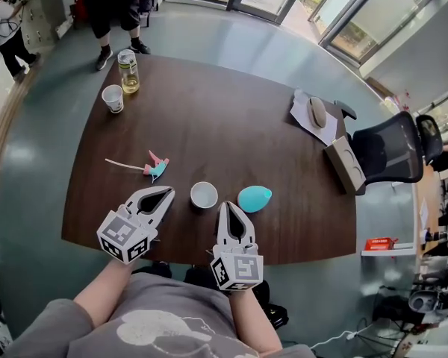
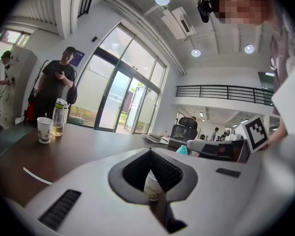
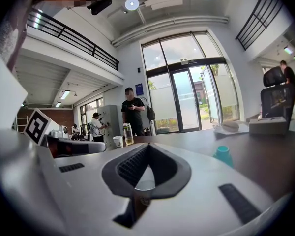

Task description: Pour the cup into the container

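Barely begun, it seems: left tongs (image 1: 169,192) and right tongs (image 1: 228,205), both closed and empty, flank the paper cup (image 1: 204,195) standing on the bench (image 1: 231,125) beside the teal container (image 1: 254,198); grasping and pouring remain.

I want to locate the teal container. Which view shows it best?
The head view: the teal container shows whole from above, beside the nearer white cup. The right gripper view shows it side-on; the left gripper view shows only a teal sliver.
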